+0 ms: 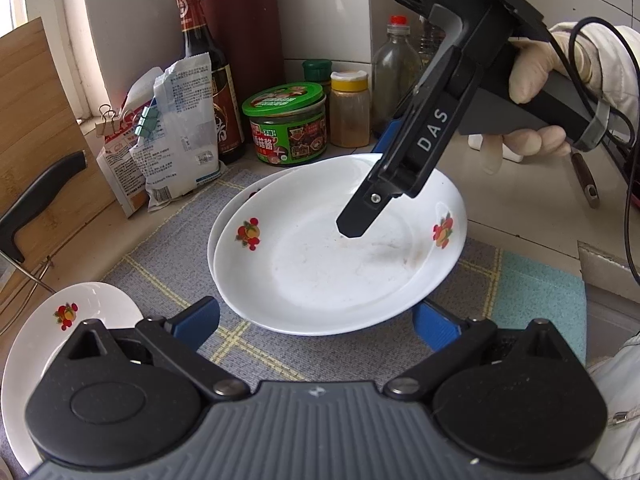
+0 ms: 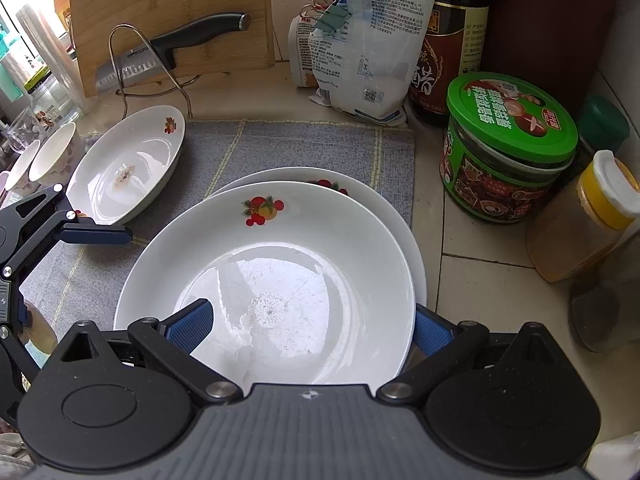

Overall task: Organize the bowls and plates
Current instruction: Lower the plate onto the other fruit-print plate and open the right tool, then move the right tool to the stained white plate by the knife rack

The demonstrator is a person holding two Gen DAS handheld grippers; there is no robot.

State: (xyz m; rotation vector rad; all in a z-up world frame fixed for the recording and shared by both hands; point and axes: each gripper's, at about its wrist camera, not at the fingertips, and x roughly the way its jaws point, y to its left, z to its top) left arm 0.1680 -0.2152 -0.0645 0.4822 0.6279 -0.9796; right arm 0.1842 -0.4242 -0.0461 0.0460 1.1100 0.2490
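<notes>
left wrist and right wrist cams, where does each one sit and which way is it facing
Left wrist: on the left gripper, facing the stacked plates and jars by the wall; the right gripper and a gloved hand show.
Right wrist: on the right gripper, over the top plate's rim, facing the cutting board; the left gripper shows.
Shared: plates, green-lidded jar.

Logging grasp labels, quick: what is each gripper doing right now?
Left gripper: open, holding nothing.
Right gripper: jaws straddle the rim of the top plate; whether it grips cannot be told.
</notes>
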